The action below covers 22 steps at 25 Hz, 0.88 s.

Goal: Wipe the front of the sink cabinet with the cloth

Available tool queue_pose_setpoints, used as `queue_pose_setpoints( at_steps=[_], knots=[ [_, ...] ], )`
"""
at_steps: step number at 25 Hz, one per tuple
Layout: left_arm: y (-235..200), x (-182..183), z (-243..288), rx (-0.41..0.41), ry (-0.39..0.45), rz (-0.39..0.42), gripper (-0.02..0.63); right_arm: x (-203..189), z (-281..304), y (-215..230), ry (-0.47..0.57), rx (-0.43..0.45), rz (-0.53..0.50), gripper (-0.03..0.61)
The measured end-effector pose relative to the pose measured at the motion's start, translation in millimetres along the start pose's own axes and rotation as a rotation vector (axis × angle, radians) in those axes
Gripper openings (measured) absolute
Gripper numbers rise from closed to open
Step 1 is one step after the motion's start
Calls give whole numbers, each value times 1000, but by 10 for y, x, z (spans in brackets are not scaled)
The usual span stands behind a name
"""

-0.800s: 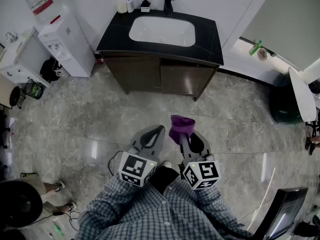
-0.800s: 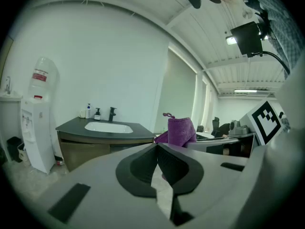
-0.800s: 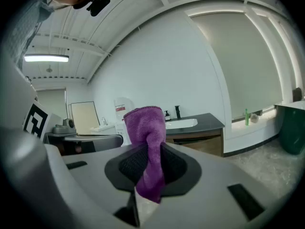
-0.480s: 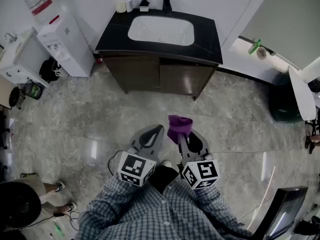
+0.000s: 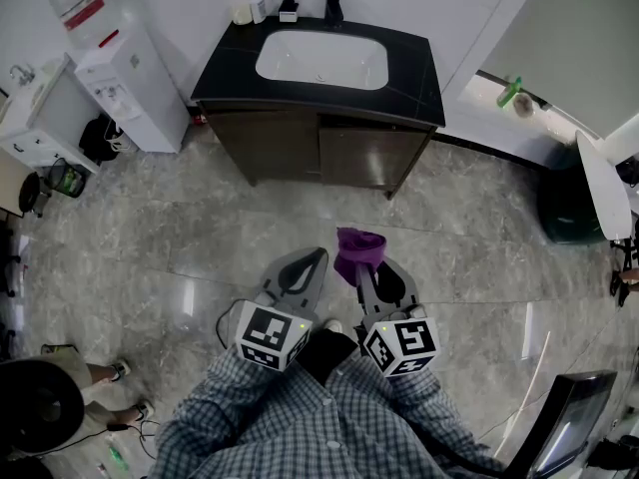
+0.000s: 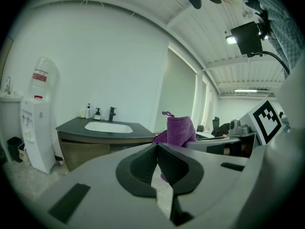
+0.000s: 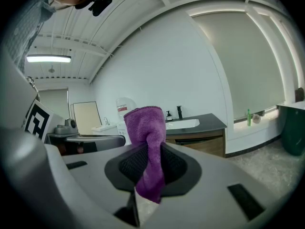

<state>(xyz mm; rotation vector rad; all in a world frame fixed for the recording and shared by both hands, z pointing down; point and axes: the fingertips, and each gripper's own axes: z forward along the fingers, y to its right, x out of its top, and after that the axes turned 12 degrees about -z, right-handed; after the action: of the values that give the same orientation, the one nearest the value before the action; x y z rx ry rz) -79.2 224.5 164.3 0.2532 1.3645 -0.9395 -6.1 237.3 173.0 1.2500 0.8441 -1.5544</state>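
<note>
Grey marble floor (image 5: 150,247) fills most of the head view. Dark wood sink cabinet (image 5: 319,153) stands against the far wall, black countertop, white basin (image 5: 321,61) set in it, both doors closed. White water dispenser (image 5: 120,78) just left of the cabinet, bottle on top. Person in a checked shirt (image 5: 300,427) stands well back from the cabinet, both grippers held out low in front, side by side. Left gripper (image 5: 312,259): jaws pressed together, nothing between them, per the left gripper view. Right gripper (image 5: 361,267): jaws pinching the purple cloth (image 7: 148,156), which is bunched, sticks up above the pads and hangs a little below them. Cloth is in the air over the floor, well apart from the cabinet front, not touching it. Black faucet (image 5: 336,6) at the back of the basin, black pump bottle (image 5: 290,8) and white bottle with a blue top (image 5: 260,6) left of it on the counter. Small green bottle (image 5: 510,95) on the window ledge to the right.
</note>
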Motion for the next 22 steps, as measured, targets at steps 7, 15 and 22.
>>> queue_pose_setpoints(
  at_steps=[7, 15, 22],
  knots=[
    [9, 21, 12, 19, 0, -1, 11, 18, -35, 100, 1, -7, 7, 75],
    [22, -36, -13, 89, 8, -40, 11, -29, -143, 328, 6, -5, 25, 74],
    [130, -85, -56, 137, 23, -31, 11, -106, -241, 470, 9, 20, 20, 74]
  ],
)
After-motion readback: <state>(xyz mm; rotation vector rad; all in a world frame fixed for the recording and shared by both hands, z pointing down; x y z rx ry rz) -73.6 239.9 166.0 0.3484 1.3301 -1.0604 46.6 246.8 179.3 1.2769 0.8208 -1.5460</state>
